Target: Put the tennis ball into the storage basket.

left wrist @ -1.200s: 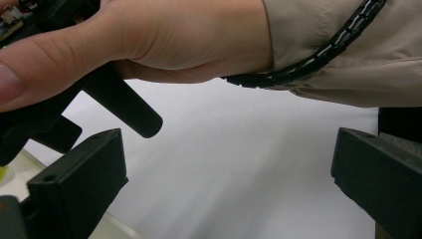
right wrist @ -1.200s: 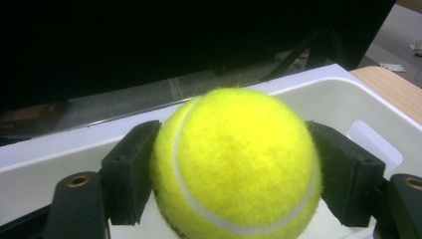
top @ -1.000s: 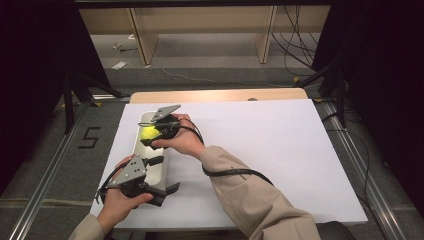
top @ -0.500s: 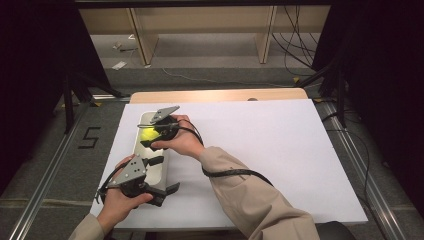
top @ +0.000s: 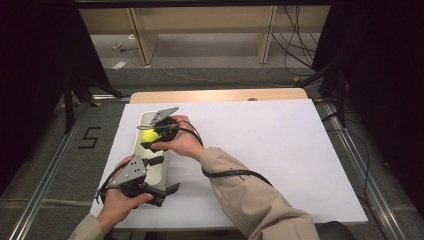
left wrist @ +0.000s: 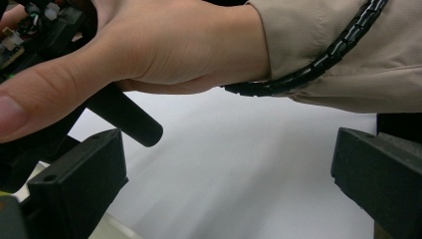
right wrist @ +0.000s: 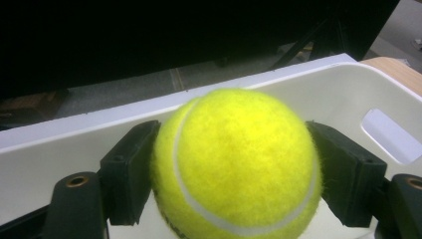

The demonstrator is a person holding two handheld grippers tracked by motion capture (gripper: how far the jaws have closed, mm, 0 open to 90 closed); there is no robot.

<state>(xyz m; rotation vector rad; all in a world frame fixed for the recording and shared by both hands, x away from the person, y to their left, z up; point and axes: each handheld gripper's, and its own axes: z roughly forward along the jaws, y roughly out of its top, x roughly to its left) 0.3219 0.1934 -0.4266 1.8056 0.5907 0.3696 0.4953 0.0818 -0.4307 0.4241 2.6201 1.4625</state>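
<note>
While the tray rests nearby, right hand blocks left fingers.

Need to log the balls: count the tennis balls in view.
1. The tennis ball sits between the right gripper jaws, over the white bin; the bin's floor is partly hidden, so more could lie there.
</note>
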